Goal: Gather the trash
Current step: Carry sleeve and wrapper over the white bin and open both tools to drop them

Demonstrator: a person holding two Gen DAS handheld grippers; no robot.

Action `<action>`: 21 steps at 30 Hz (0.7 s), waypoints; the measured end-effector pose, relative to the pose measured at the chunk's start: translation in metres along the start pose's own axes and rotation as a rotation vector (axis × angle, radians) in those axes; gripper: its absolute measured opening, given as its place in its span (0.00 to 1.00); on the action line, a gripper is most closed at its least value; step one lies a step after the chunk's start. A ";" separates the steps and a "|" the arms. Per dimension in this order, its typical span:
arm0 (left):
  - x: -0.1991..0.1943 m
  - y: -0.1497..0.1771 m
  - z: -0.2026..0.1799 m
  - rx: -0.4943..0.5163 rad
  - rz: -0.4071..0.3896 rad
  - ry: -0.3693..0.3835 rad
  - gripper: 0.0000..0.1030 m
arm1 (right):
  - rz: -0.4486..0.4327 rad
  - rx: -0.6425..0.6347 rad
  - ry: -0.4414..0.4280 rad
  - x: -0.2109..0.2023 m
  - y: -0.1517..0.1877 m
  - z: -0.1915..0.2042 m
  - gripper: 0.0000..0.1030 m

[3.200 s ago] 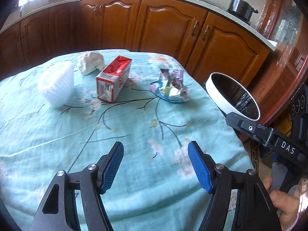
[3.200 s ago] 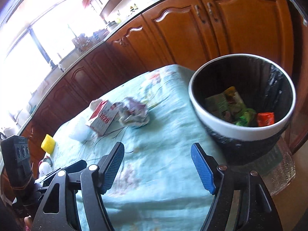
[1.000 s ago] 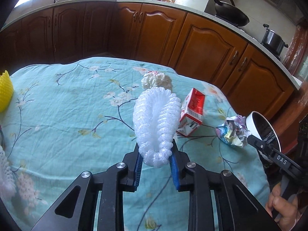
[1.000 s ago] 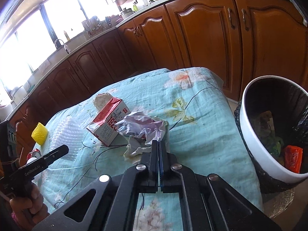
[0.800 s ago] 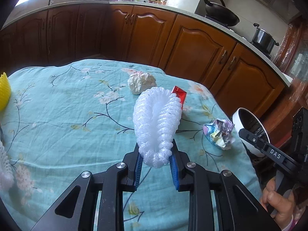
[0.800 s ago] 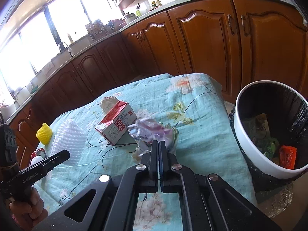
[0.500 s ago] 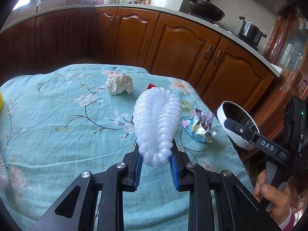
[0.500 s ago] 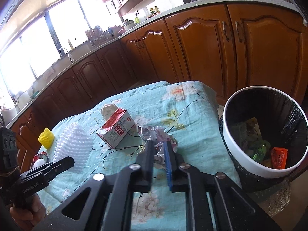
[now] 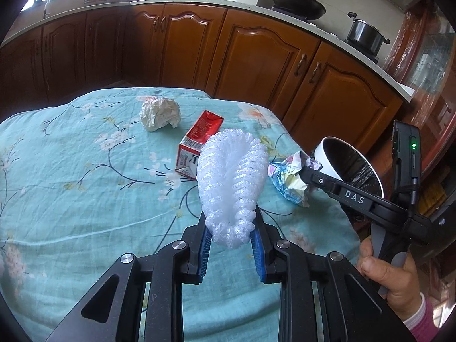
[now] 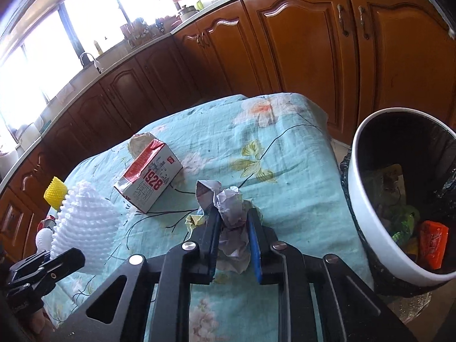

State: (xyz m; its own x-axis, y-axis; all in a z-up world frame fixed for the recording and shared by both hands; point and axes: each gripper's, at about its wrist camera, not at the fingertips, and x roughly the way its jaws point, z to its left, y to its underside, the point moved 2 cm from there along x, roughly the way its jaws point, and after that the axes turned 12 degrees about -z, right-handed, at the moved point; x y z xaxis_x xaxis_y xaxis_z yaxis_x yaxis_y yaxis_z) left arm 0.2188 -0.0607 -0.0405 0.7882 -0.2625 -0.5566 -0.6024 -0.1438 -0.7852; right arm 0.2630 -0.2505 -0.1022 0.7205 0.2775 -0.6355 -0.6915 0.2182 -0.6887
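The crumpled wrapper [image 10: 232, 222] is lodged between the jaws of the right gripper [image 10: 233, 229], whose jaws are closing on it; the blue pads appear to press its sides, so it is judged to be gripped, though the paper's lower folds still seem to brush the teal cloth of the worktop [image 10: 285, 171]. It sits near the worktop's right edge, and the trash bin [image 10: 370, 228] stands just off that edge, to the right of the jaws and lower than the worktop. That is the relation on which the coming move is judged to turn: the bin's open mouth lies sideways from the grip, not ahead of it, so the wrapper has to be lifted clear of the cloth and carried rightward over the white rim.

The white foam net [image 9: 232, 188] is clenched at its lower end in the left gripper [image 9: 230, 245], its long axis standing up and away from the jaws, clear of the cloth. From the left wrist view the bin [image 9: 322, 156] lies beyond the right gripper [image 9: 306, 168], so the right hand is the nearer of the two and is best served first.

The milk carton [image 9: 199, 145] and a paper ball [image 9: 159, 112] lie untouched toward the worktop's far edge.
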 end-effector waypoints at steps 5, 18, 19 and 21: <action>0.017 -0.001 -0.028 0.032 0.018 0.061 0.24 | -0.058 0.034 0.011 -0.037 -0.009 -0.020 0.17; 0.066 -0.007 -0.109 0.131 0.081 0.215 0.24 | -0.150 0.137 0.142 -0.103 -0.018 -0.105 0.17; 0.069 -0.008 -0.113 0.138 0.085 0.219 0.24 | -0.155 0.142 0.152 -0.106 -0.019 -0.111 0.17; 0.076 -0.008 -0.123 0.154 0.094 0.231 0.24 | -0.163 0.152 0.167 -0.112 -0.020 -0.121 0.17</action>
State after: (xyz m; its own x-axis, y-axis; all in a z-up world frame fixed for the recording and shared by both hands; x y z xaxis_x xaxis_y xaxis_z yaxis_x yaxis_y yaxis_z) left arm 0.2679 -0.1970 -0.0426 0.6694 -0.4807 -0.5664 -0.6315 0.0333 -0.7747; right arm 0.2025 -0.3991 -0.0601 0.8128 0.0719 -0.5781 -0.5567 0.3886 -0.7343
